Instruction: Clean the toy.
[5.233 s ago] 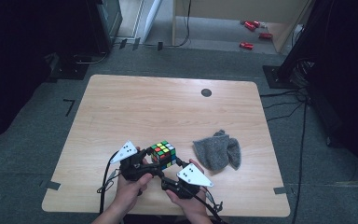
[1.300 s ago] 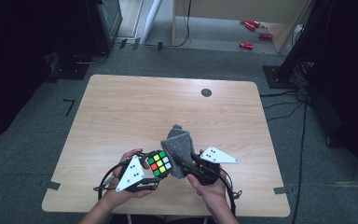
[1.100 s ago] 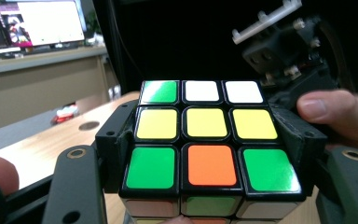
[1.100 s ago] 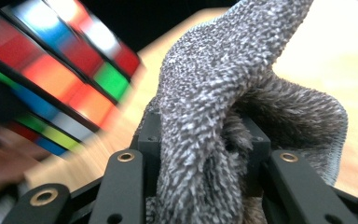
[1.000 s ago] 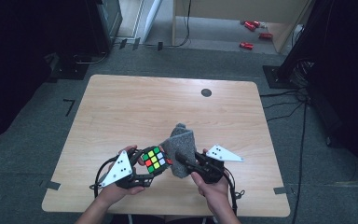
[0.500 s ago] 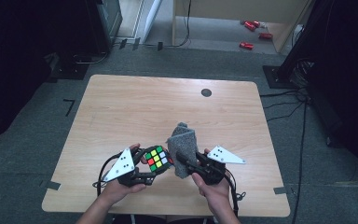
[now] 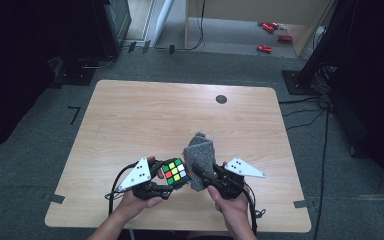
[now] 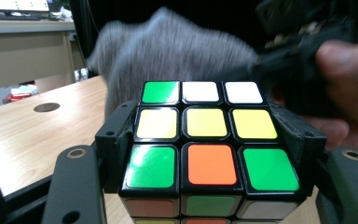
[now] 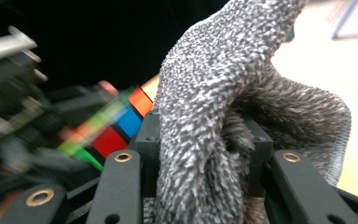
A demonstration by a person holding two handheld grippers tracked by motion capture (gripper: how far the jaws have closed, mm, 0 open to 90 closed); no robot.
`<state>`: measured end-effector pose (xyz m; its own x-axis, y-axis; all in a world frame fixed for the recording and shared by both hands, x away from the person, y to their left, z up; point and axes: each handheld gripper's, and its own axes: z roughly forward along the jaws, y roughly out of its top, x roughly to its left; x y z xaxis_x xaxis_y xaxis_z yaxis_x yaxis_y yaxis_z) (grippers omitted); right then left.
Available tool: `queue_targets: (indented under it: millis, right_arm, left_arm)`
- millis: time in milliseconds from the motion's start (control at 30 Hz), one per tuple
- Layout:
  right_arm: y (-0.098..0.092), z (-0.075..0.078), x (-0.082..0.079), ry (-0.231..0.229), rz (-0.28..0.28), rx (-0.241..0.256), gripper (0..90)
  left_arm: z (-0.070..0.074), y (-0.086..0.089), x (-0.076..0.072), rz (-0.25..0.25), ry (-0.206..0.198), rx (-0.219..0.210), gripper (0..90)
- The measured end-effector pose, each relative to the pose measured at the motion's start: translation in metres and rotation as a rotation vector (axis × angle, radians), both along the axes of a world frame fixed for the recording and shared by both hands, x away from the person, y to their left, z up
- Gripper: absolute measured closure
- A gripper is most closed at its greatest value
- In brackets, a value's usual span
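A scrambled colour cube [image 7: 174, 172] is held above the near edge of the table, and my left gripper [image 7: 166, 181] is shut on it. In the left gripper view the cube [image 8: 200, 144] sits between the two black jaws, with green, white, yellow and orange squares facing up. My right gripper [image 7: 203, 176] is shut on a grey knitted cloth [image 7: 200, 157], which stands up just right of the cube and touches it. The bunched cloth [image 9: 223, 116] rises between the jaws in the right gripper view, with the blurred cube [image 9: 109, 128] behind it at left.
The wooden table [image 7: 145, 120] has a small dark round hole [image 7: 221, 99] near its far right. Red items [image 7: 270, 30] lie on the floor beyond the table. Cables hang from both grippers over the near edge.
Five seconds ago the cloth lay on the table at right; now the right gripper holds it against the cube. In the last second both hands shifted slightly and the cube tilted.
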<state>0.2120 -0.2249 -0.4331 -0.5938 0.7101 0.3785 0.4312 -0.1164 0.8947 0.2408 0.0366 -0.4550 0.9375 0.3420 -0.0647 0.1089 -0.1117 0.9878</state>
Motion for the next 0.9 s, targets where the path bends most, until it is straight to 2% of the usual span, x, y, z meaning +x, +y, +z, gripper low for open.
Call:
queue_targets:
  millis: [100,167,267,333,400,433,500,533,567,600,633,700,733,833,900]
  right_arm:
    - [0.000,0.010,-0.004,-0.039,0.012,0.008,61.0]
    - [-0.002,0.009,-0.005,-0.036,0.001,0.001,61.1]
    - [-0.008,0.000,0.000,0.004,-0.016,0.003,61.1]
    - [-0.013,-0.005,0.006,0.055,-0.022,-0.013,61.0]
    - [-0.017,-0.007,0.009,0.082,-0.027,-0.010,61.0]
    - [-0.017,-0.007,0.009,0.079,-0.025,0.004,60.8]
    - [-0.019,-0.001,0.006,0.035,-0.012,0.041,60.4]
    - [-0.018,0.003,0.004,0.011,-0.006,0.054,60.4]
    - [-0.018,0.005,0.003,-0.008,-0.003,0.060,60.3]
    - [-0.017,0.007,0.002,-0.022,0.000,0.069,60.4]
    - [-0.016,0.006,0.002,-0.020,0.004,0.066,60.4]
    - [-0.011,0.001,0.004,-0.012,0.009,0.024,60.4]
    - [-0.006,-0.005,0.007,0.003,0.011,-0.022,60.6]
    - [0.001,-0.022,0.013,0.047,0.000,-0.096,60.7]
    - [0.000,-0.023,0.013,0.061,0.008,-0.061,60.7]
  left_arm:
    - [0.000,-0.006,0.002,-0.021,0.020,-0.014,34.6]
    - [0.002,-0.008,0.004,-0.020,0.031,-0.018,34.6]
    - [0.008,-0.012,0.006,-0.014,0.040,-0.023,34.6]
    - [0.011,-0.014,0.006,-0.011,0.024,-0.012,34.6]
    - [0.011,-0.012,0.007,-0.007,0.025,-0.019,34.6]
    - [0.010,-0.010,0.007,-0.004,0.025,-0.030,34.6]
    - [0.006,-0.007,0.006,0.001,0.027,-0.034,34.6]
    - [0.005,-0.007,0.006,0.001,0.025,-0.018,34.6]
    - [0.003,-0.006,0.005,0.007,0.005,0.014,34.6]
    - [0.003,-0.005,0.005,0.010,0.002,0.023,34.6]
    - [0.003,-0.003,0.005,0.007,0.010,0.014,34.6]
    - [0.005,0.001,0.004,0.000,0.023,-0.021,34.6]
    - [0.006,0.002,0.004,-0.001,0.022,-0.028,34.6]
    - [0.007,0.007,0.006,0.015,0.025,-0.039,34.6]
    - [0.005,0.009,0.008,0.033,0.029,-0.021,34.6]
